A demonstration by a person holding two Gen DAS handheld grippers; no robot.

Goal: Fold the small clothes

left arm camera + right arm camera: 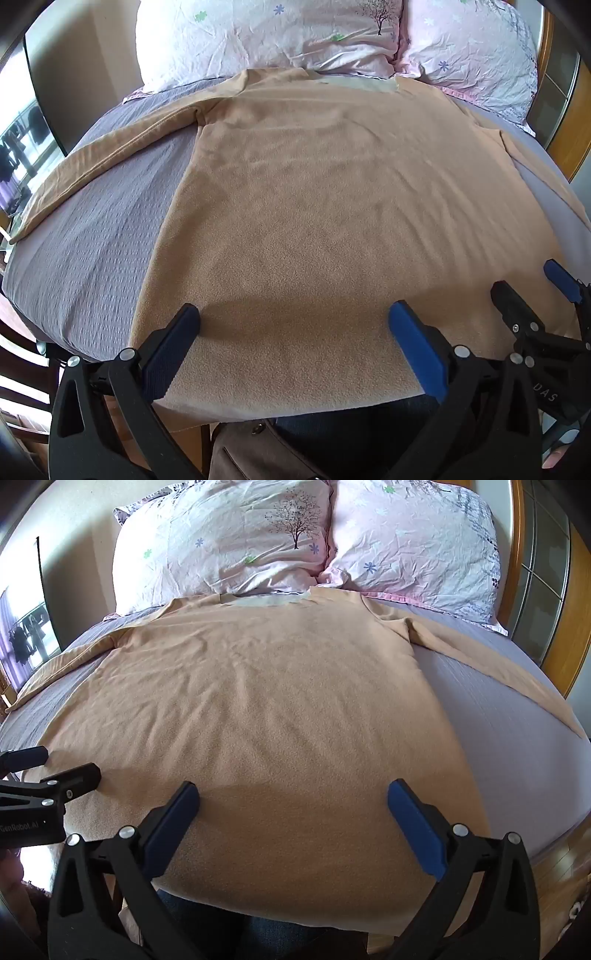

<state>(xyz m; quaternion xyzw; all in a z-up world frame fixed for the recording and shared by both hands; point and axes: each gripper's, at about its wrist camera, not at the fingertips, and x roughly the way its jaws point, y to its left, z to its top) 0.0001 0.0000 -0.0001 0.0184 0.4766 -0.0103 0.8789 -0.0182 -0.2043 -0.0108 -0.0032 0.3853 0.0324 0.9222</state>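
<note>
A tan long-sleeved fleece top point(314, 206) lies flat on the bed, collar toward the pillows, sleeves spread to both sides; it also shows in the right wrist view point(280, 709). Its hem hangs over the near bed edge. My left gripper point(293, 321) is open and empty, hovering over the hem's left part. My right gripper point(293, 801) is open and empty over the hem's right part. The right gripper shows in the left wrist view point(532, 288) at the right edge. The left gripper shows in the right wrist view point(55, 768) at the left edge.
The bed has a grey-purple textured sheet point(96, 236), also in the right wrist view point(509, 731). Two pink floral pillows point(236, 542) point(417, 539) lie at the head. A wooden headboard frame point(576, 627) stands at the right. A window point(22, 147) is at the left.
</note>
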